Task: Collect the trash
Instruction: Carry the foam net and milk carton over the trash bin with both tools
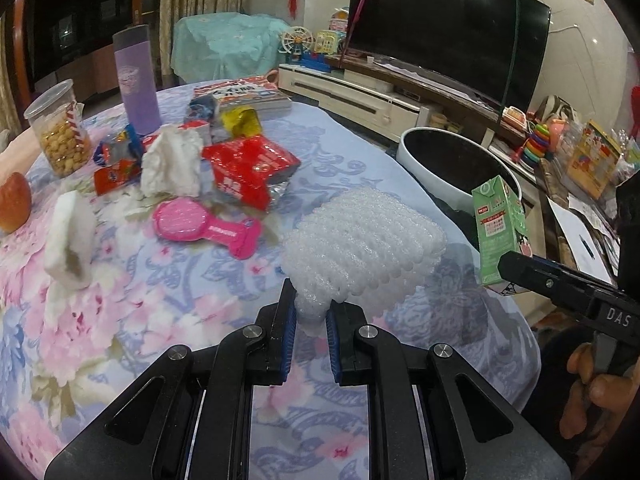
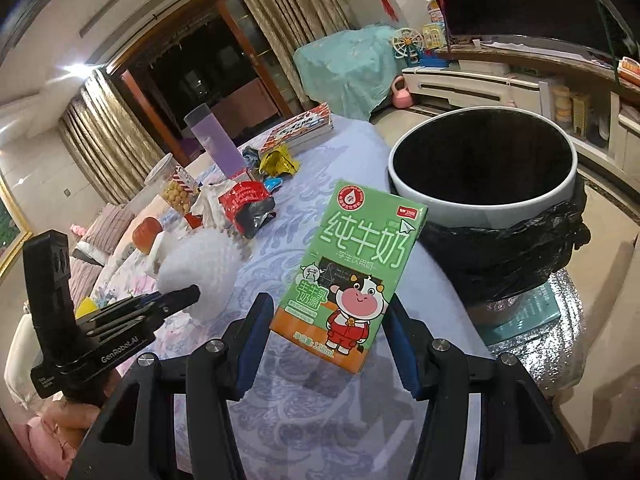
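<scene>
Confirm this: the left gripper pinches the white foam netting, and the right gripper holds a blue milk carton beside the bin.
Not quite: the milk carton in the right gripper is green, as the right wrist view shows. The left gripper does pinch the white foam netting, beside the bin.

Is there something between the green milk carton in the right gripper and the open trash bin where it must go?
Nothing visible blocks it. The right gripper holds the milk carton above the table edge, and the trash bin stands just beyond it with its mouth open. The left gripper, pinching the bubble wrap, is off to the side.
</scene>
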